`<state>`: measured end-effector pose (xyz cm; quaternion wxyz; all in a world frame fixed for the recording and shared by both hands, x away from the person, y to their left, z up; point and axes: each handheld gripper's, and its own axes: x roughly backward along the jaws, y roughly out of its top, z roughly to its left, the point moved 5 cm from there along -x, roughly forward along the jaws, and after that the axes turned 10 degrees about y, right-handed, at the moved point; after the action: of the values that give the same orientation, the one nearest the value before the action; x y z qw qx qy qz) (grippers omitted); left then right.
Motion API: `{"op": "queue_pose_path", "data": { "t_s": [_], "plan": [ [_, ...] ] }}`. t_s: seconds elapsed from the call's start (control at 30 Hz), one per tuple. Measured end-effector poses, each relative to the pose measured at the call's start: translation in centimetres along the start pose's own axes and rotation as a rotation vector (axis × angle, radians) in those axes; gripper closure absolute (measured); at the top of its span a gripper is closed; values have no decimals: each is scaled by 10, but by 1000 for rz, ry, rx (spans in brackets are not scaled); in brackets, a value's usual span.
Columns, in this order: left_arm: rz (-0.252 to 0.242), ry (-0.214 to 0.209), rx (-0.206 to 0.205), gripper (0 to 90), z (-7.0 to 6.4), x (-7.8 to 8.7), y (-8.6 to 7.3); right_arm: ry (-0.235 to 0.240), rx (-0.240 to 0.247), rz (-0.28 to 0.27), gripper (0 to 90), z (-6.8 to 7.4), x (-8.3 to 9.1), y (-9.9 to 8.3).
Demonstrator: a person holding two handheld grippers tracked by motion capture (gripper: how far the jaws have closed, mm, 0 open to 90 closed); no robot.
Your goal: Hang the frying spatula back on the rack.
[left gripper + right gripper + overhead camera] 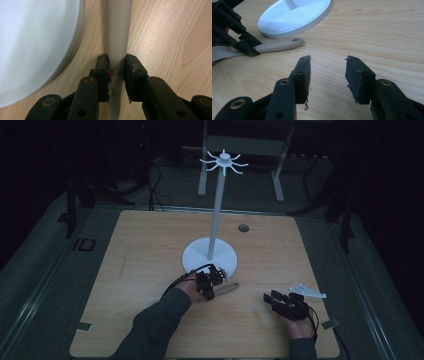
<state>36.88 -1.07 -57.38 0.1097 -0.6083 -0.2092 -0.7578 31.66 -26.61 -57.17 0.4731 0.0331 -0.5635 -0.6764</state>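
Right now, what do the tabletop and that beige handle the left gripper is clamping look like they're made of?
Tabletop: wood or wood-look laminate, judging by its printed-looking grain and smooth matte surface. Beige handle: probably matte plastic or silicone, being uniform in colour, rounded and seamless, with a hanging hole at its end. The left gripper is closed on it.

Left hand-held gripper [117, 75]: black jaws, brass-coloured rivets, black trailing cable.
Right hand-held gripper [327, 77]: black jaws, worn pad edges, grey three-cornered plate.
Sleeve [150, 327]: dark grey, long.
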Motion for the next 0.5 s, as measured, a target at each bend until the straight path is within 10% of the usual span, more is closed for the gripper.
{"op": "queue_pose_path", "data": {
  "t_s": [0.5],
  "plan": [
    [-50, 55, 11, 746, -3, 7, -3, -24, -14, -16, 545, -4, 3, 1]
  ]
}}
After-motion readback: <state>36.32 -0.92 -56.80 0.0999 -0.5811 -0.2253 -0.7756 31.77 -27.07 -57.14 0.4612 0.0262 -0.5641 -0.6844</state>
